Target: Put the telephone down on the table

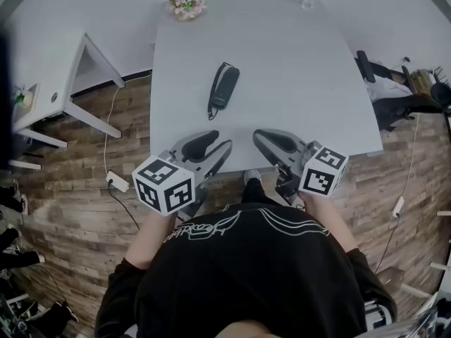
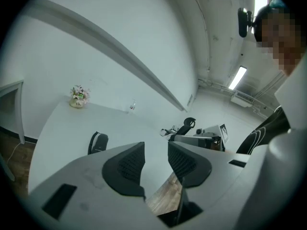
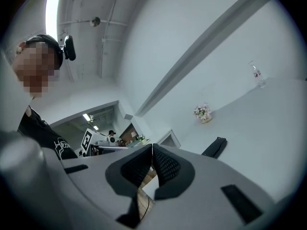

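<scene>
On the pale table (image 1: 303, 83), a little left of its middle, the telephone (image 1: 223, 87) lies flat and alone, touched by neither gripper. At the near edge, the left gripper (image 1: 215, 145) has its jaws apart with nothing between them. The right gripper (image 1: 266, 141) beside it has its jaws closed together and is empty. Both grippers are well apart from the handset. Judging by this, the putting-down looks done and no step seems left.

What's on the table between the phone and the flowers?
Nothing. The head view shows only bare table between the telephone and the flowers.
</scene>
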{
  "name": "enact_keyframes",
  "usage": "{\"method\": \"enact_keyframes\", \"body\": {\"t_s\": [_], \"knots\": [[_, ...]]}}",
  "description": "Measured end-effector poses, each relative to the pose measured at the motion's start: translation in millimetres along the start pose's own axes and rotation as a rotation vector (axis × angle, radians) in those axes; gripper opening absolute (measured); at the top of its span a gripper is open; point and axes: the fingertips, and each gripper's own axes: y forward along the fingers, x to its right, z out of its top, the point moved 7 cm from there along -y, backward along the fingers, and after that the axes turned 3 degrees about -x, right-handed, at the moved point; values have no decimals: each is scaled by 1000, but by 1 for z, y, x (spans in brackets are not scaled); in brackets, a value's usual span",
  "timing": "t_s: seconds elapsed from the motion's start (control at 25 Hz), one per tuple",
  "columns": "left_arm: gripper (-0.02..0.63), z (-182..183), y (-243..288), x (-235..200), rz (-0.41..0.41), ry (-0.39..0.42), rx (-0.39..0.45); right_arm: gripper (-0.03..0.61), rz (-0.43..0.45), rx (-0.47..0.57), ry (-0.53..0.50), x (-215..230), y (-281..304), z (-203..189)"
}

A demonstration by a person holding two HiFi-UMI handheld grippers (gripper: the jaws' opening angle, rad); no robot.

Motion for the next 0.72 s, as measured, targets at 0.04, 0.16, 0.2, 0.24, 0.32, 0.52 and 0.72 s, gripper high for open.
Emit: {"method": "enact_keyframes", "body": {"t_s": [0.04, 0.16, 0.2, 0.24, 0.32, 0.52, 0.72], "knots": [[134, 0, -4, 4, -13, 0, 17, 38, 0, 0, -7, -4, -2, -1], [28, 1, -15, 13, -38, 35, 63, 38, 0, 0, -19, -14, -5, -2], [15, 2, -19, 16, -44, 54, 79, 38, 1, -1, -22, -17, -5, -2], [7, 3, -22, 18, -49, 66, 92, 38, 3, -2, -25, -19, -4, -2], [6, 3, -27, 21, -56, 67, 109, 38, 10, -4, -30, -25, -4, -4], [6, -5, -38, 20, -57, 42, 125, 37, 9, -11, -78, -39, 0, -8], [6, -8, -41, 19, -79, 3, 134, 37, 6, -15, -85, -43, 2, -11]]}}
